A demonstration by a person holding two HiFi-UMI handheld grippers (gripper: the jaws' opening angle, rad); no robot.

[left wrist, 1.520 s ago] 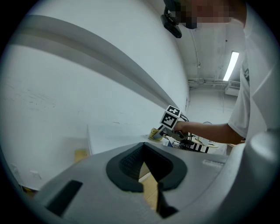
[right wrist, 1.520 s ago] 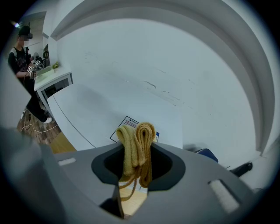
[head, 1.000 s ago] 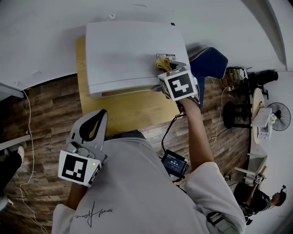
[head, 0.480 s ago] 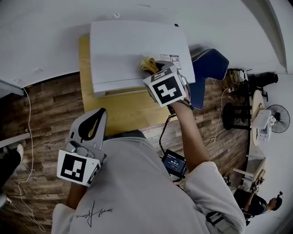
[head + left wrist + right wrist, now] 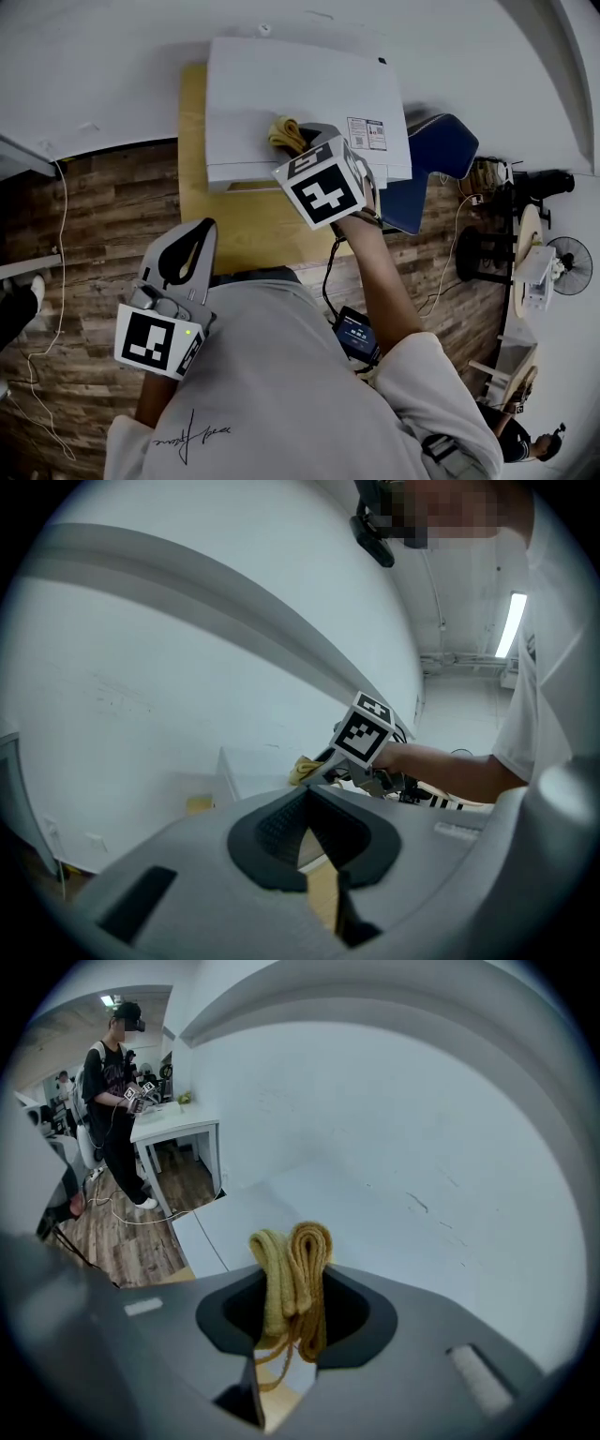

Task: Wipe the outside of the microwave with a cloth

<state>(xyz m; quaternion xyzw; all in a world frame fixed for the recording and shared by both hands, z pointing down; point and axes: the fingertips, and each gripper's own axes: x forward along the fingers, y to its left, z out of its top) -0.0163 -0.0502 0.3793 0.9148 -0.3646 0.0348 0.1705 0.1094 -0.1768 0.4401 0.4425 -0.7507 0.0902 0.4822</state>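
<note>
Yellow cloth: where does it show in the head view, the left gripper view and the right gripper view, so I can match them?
Head view: cloth upper centre, on the white microwave top, at the right gripper tip.
Left gripper view: small, mid-frame, just left of the right gripper's marker cube.
Right gripper view: centre, clamped between the jaws.
Shared landmark: the microwave, in all three views.

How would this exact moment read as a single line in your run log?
phase: wiping microwave top | right gripper: shut on yellow cloth, near front edge | left gripper: shut, empty, idle
</note>
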